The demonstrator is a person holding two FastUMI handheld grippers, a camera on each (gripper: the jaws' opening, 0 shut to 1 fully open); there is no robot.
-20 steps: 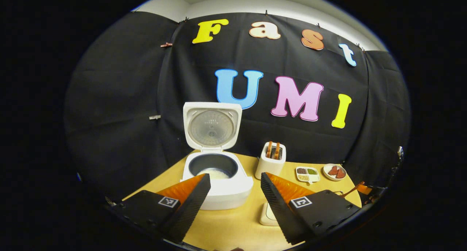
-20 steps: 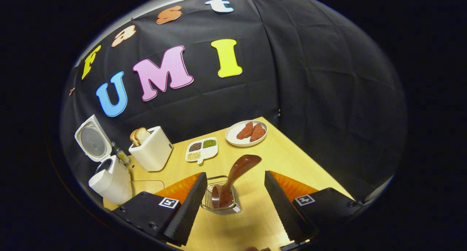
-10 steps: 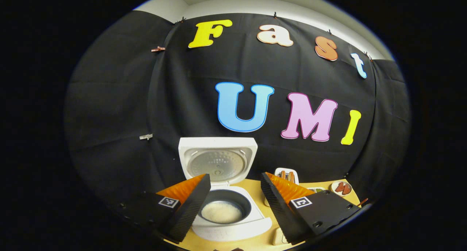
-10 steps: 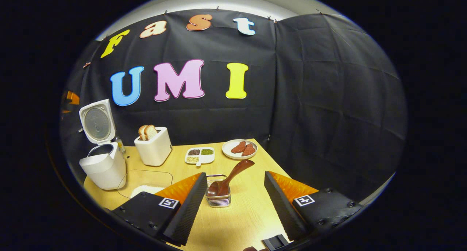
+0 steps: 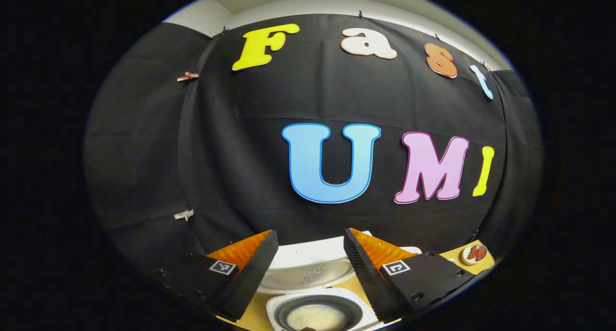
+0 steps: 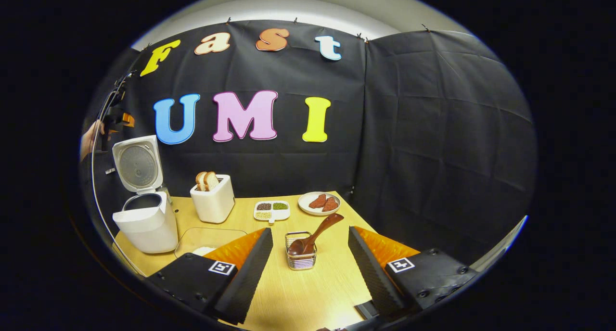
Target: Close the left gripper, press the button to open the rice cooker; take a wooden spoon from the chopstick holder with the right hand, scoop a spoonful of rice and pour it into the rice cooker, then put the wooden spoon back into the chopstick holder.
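Wooden spoon (image 6: 315, 235) rests in chopstick holder (image 6: 301, 260) between open, empty right tongs (image 6: 310, 268)

Right gripper view: on the table (image 6: 313, 292), the holder (image 6: 301, 257) stands nearest, with the spoon (image 6: 315, 234) in it, handle leaning up to the right. Behind it lie the tray (image 6: 272, 210) and, to its right, the plate (image 6: 318, 203). The toaster (image 6: 212, 203) stands left of the tray with 2 slices in it; the cooker (image 6: 144, 220) stands farther left, lid (image 6: 138, 163) upright behind its pot. A dish (image 6: 209, 237) lies before the toaster.
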